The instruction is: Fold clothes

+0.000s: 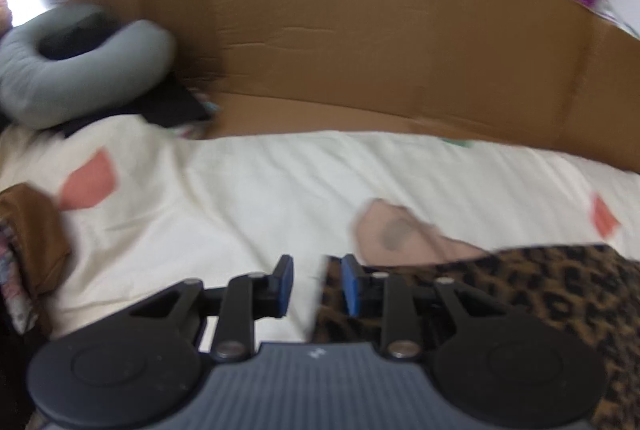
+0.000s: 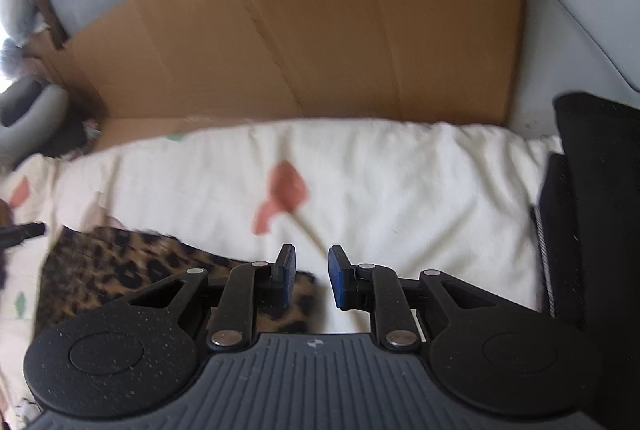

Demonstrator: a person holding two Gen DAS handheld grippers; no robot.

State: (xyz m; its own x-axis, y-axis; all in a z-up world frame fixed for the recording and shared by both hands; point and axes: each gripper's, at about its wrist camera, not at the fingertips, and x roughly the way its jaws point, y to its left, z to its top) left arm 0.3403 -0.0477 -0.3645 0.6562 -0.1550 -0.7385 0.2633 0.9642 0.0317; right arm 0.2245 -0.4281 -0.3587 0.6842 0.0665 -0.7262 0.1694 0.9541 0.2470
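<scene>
A leopard-print garment (image 1: 540, 294) lies flat on the cream bed sheet (image 1: 240, 197), which has red prints. In the left wrist view my left gripper (image 1: 316, 270) hovers over the garment's left edge. Its jaws are open and only sheet and the cloth's edge show in the gap. A pale pink fabric piece (image 1: 392, 230) with a grey mark lies just beyond the garment. In the right wrist view the garment (image 2: 112, 270) runs under the left finger of my right gripper (image 2: 312, 258). That gripper is open at the garment's right end, with nothing pinched.
A large cardboard sheet (image 1: 360, 49) (image 2: 320, 29) stands along the bed's far side. At far left sit a grey neck pillow (image 1: 80, 69) and a brown cloth (image 1: 36, 230). Dark black fabric (image 2: 592, 209) is stacked at the right.
</scene>
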